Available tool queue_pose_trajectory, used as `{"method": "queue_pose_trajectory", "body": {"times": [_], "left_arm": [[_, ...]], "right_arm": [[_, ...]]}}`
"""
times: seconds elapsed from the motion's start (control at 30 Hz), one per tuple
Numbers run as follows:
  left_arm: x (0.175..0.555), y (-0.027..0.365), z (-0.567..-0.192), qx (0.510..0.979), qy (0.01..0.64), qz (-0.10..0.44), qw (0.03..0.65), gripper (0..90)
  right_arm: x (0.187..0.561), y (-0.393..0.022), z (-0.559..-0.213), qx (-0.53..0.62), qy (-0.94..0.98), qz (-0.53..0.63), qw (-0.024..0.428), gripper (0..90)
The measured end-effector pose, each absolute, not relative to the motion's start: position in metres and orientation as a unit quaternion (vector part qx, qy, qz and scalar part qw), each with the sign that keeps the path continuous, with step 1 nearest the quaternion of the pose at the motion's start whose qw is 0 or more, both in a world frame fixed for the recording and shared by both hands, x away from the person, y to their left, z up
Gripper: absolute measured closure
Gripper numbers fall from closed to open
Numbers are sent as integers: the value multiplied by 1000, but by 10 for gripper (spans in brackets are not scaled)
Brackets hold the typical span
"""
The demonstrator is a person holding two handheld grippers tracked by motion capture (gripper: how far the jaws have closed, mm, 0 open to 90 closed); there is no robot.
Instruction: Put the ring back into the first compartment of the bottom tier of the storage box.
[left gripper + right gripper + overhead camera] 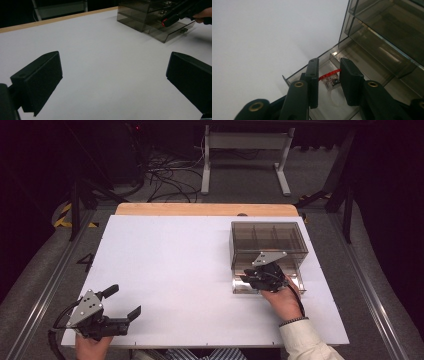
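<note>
Right gripper (328,82) dips into the pulled-out bottom drawer (372,62) of the smoky clear-plastic drawer box (268,242), jaws narrowed with a gap left between them, flanking a small clear piece with a red strip (329,74); whether they actually touch it, I cannot tell. The risk here, as I read it: hard glossy plastic is slippery, so an off-centre squeeze could pop the piece out, or a jaw could catch the thin drawer wall and drag the light box across the smooth white table (165,270). Left gripper (120,306) rests near the table's front left corner, matte black jaws spread wide, holding nothing.
</note>
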State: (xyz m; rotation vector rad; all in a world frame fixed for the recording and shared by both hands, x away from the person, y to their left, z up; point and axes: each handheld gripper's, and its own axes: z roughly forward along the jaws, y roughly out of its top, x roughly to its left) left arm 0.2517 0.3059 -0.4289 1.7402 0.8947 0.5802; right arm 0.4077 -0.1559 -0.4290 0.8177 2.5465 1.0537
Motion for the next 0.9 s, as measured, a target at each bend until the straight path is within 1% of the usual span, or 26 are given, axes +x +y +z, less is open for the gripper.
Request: {"method": "queue_pose_trajectory", "body": {"times": [0.23,0.5,0.9], "left_arm": [[251,306,-429,727,374,244,522,12],[252,305,-429,727,373,241,523,12],[251,305,-430,729,372,241,521,12]], "right_arm": [[408,-154,-432,282,884,347,137,699],[412,-153,-437,290,888,335,124,699],[414,-151,-442,296,893,316,122,697]]}}
